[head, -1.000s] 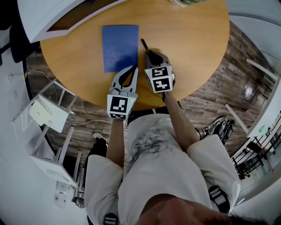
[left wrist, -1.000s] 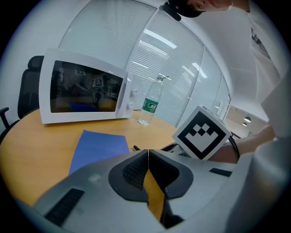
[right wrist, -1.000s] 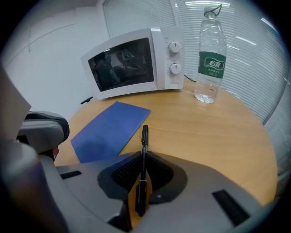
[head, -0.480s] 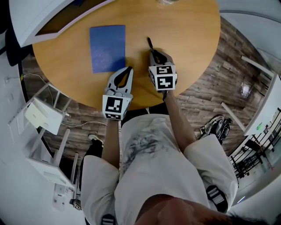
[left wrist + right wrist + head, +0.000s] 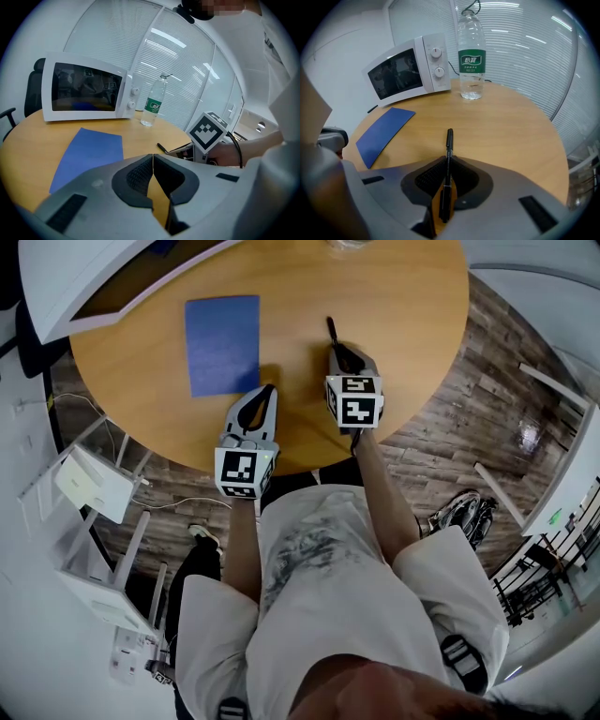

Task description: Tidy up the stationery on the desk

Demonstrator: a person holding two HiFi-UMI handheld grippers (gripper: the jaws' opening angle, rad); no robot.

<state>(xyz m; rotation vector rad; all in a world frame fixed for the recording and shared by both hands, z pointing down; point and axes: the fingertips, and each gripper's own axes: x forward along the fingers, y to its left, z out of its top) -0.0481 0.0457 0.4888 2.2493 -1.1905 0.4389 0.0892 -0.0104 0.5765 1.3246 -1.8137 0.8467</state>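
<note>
A microwave [image 5: 410,70] and a water bottle [image 5: 471,63]
The bottle stands upright near the microwave's knob side; sneakers [image 5: 464,512] lie on the floor [image 5: 441,427].

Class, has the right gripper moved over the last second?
Yes: the right gripper, shut on the black pen, has shifted right, away from the blue sheet.

Left hand-held gripper [image 5: 153,159] closed, empty.

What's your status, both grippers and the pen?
Left gripper shut, empty. Right gripper shut on black pen. Blue sheet flat on desk. Water bottle ahead, apart from pen.
</note>
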